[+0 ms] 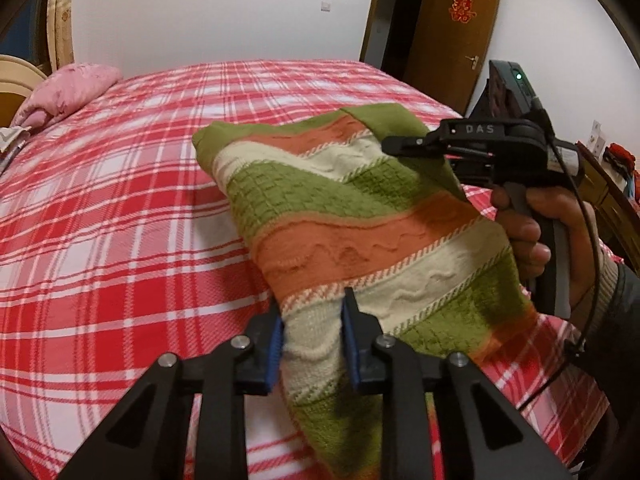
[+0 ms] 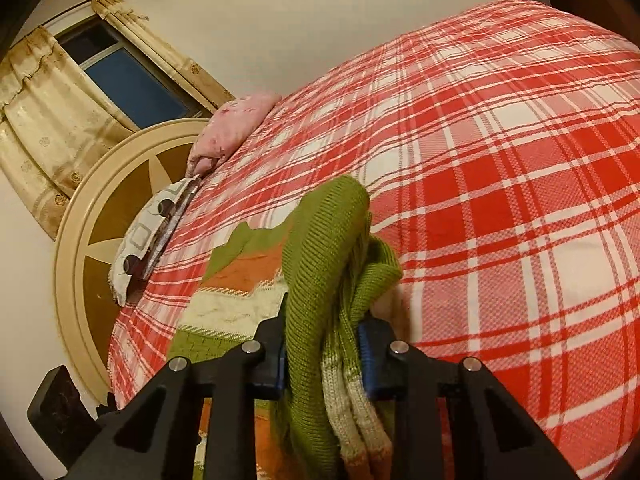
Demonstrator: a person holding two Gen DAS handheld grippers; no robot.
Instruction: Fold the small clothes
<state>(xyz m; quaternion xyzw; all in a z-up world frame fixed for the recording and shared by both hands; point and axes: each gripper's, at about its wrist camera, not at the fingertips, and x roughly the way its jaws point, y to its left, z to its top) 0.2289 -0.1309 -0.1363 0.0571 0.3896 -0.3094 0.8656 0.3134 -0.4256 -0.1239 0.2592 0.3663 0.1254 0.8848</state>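
Both hand-held grippers — left (image 1: 312, 340), right (image 2: 324, 356) — clamped on striped sweater (image 1: 360, 216); right marked "DAS".

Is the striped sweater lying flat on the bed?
No, both tongs hold the sweater lifted above the bed.

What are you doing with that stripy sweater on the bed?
A person is folding it, with a gripper tool in each hand. The left gripper pinches one part of the striped sweater and the right gripper pinches a bunched green edge. The sweater hangs between them, partly raised above the red checked bedspread. It is not folded yet.
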